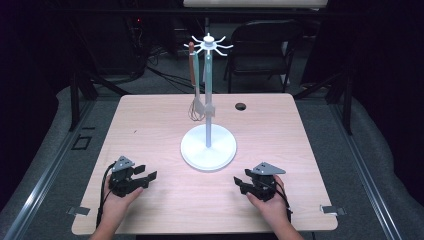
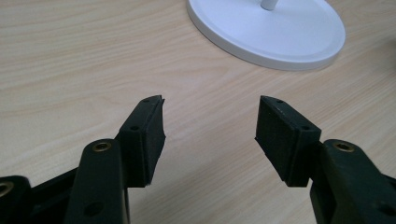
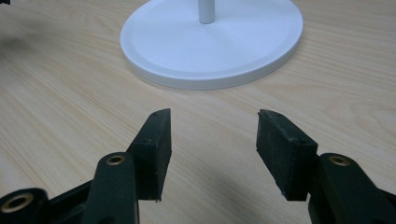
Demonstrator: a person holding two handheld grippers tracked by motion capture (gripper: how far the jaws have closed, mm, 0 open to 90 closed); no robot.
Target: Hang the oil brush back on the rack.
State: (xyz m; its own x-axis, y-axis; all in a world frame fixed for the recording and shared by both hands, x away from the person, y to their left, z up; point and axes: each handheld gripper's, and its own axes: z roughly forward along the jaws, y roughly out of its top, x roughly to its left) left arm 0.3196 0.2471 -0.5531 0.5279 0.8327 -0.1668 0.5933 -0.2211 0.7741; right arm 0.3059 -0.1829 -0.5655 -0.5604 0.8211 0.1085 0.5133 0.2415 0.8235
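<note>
Both grippers, left (image 1: 146,175) & right (image 1: 242,181), rest spread & empty on the table (image 1: 150,125) near the white stand (image 1: 208,147), w/ whisk (image 1: 196,107) hanging on its hooks, so hanging looks done, nothing left.

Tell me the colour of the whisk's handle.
Reddish-brown handle on the whisk, clearest in the high view.
</note>
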